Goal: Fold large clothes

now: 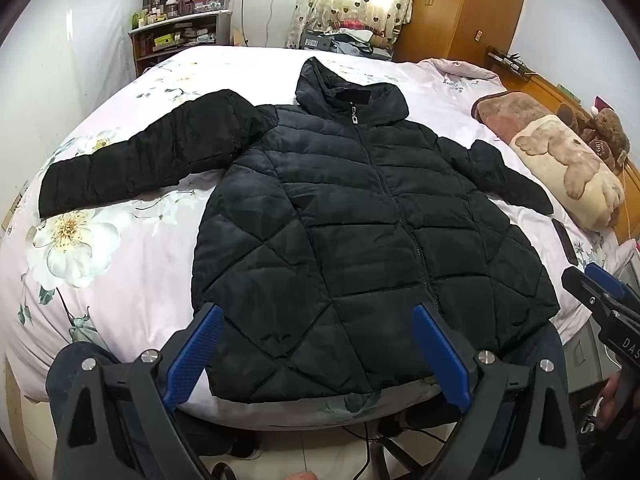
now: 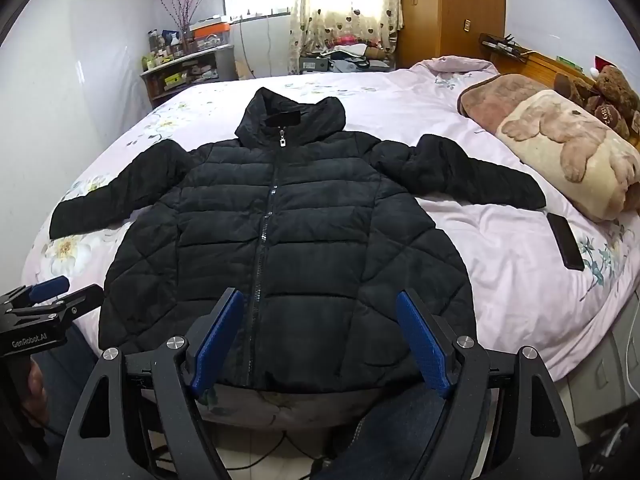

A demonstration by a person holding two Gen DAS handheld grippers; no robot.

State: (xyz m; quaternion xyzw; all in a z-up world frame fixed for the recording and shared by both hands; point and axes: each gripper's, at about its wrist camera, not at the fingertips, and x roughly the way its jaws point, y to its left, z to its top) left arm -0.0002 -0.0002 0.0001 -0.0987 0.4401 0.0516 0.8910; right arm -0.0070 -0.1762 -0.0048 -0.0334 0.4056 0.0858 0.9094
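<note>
The black jacket (image 1: 352, 216) lies flat on the bed (image 1: 120, 264), hood far, hem nearest both grippers, left gripper (image 1: 316, 354) and right gripper (image 2: 318, 342) hovering with fingers spread, empty.

Bare bedspread (image 2: 500, 240) flanks the jacket (image 2: 280, 240); a phone (image 2: 565, 245) and rolled blanket (image 2: 568, 152) crowd the right.
</note>
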